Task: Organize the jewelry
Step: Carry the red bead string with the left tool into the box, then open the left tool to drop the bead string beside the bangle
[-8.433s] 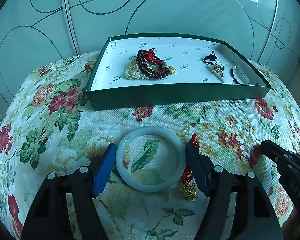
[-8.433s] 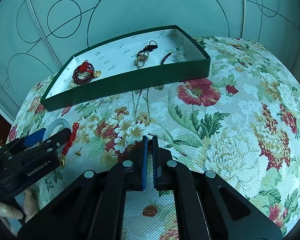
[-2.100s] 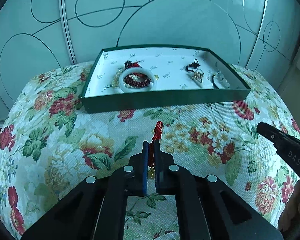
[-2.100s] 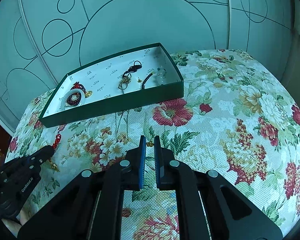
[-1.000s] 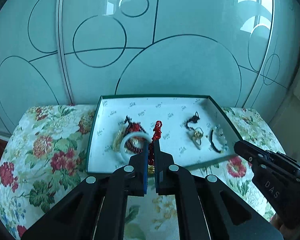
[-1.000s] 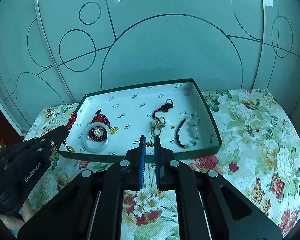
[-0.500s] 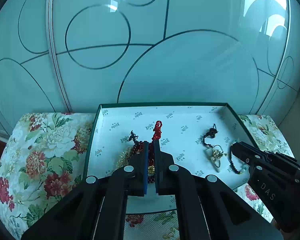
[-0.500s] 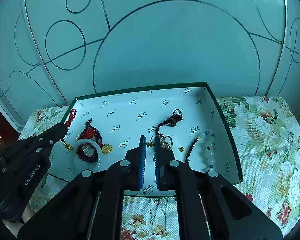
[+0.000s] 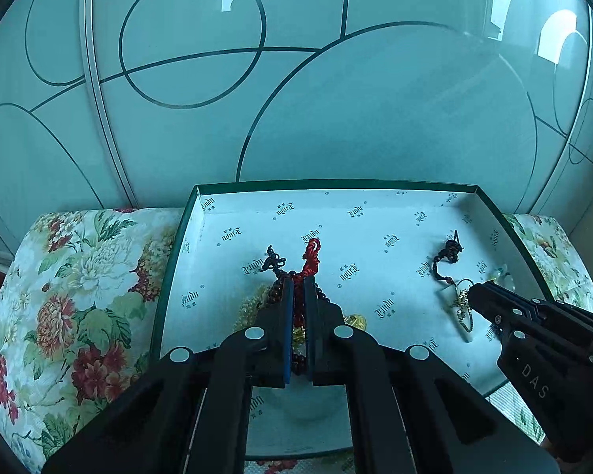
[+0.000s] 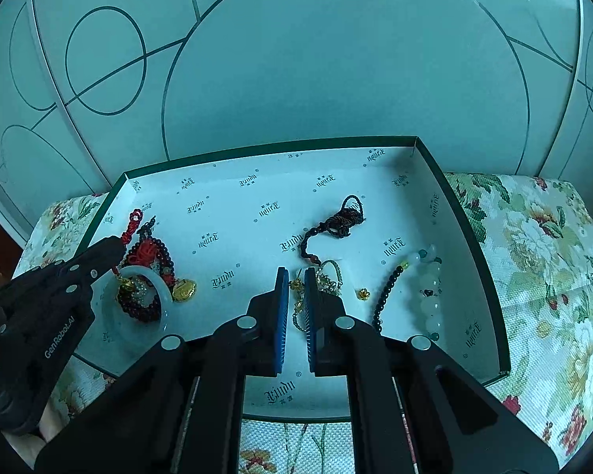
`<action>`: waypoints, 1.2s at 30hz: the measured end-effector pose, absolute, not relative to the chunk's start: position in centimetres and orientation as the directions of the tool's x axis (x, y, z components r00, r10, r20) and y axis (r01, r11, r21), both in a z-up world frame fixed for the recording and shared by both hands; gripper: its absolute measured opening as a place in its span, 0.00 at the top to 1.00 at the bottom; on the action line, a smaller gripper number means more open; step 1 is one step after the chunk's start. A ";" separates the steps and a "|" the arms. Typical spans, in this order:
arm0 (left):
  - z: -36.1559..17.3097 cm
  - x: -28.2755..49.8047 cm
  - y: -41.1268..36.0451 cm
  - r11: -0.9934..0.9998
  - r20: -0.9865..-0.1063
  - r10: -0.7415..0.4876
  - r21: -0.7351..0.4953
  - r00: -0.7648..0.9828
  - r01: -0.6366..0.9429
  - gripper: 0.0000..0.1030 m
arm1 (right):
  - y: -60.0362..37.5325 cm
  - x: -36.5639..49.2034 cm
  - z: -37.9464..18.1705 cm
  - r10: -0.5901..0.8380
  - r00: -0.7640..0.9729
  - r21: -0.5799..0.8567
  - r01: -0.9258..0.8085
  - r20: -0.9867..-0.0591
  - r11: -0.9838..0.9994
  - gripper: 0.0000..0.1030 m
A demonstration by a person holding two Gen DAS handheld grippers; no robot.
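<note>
Both tongs hang over my green box [image 10: 470, 233]: left tongs [image 9: 299, 296] pinch the red cord charm [image 9: 311, 254], right tongs [image 10: 292, 288] closed, empty.

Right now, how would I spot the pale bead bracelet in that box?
Find the green box on the floral cloth. Along its right wall lies the bracelet. It alone has big milky beads, joined to a run of small black ones.

A bench [image 10: 541, 237] covered in floral cloth carries one thing directly: a green box [image 10: 460, 217] with white printed lining, lying just ahead of and beneath each hand-held gripper, against the patterned wall.
</note>
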State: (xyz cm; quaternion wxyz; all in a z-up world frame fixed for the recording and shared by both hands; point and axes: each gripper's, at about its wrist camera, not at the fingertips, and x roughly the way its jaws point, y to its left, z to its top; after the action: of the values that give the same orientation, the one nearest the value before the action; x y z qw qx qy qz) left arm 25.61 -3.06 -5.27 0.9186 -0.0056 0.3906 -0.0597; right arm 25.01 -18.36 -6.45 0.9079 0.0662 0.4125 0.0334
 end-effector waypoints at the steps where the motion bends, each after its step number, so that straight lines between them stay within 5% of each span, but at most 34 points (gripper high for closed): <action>1: -5.4 25.7 -3.1 0.993 -0.718 -0.113 -0.056 0.687 0.105 0.96 | -18.4 25.1 -6.6 0.115 0.656 0.147 -0.007 -0.746 0.989 0.92; 19: -6.8 27.0 -3.3 0.993 -0.732 -0.105 -0.048 0.673 0.104 0.95 | -17.9 26.5 -7.4 0.116 0.644 0.135 -0.020 -0.756 0.991 0.92; 23: -7.0 27.3 -3.5 0.994 -0.734 -0.097 -0.041 0.672 0.099 0.93 | -17.8 26.5 -7.5 0.119 0.646 0.140 -0.019 -0.754 0.990 0.82; 27: -7.4 27.2 -3.8 0.995 -0.734 -0.087 -0.032 0.673 0.094 0.56 | -17.8 26.2 -7.3 0.112 0.656 0.129 -0.022 -0.746 0.991 0.72; 34: -7.5 26.7 -4.1 0.996 -0.732 -0.076 -0.024 0.678 0.086 0.37 | -18.3 25.7 -6.9 0.107 0.660 0.131 -0.013 -0.744 0.991 0.71; 36: -7.4 26.5 -4.0 0.996 -0.730 -0.072 -0.023 0.680 0.081 0.33 | -18.5 25.4 -6.7 0.103 0.663 0.132 -0.007 -0.742 0.991 0.63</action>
State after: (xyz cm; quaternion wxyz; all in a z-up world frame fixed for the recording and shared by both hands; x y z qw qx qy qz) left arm 26.51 -4.03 -7.41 0.9164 0.0054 0.3980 -0.0417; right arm 25.36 -18.50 -6.75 0.9099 0.0587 0.4094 0.0303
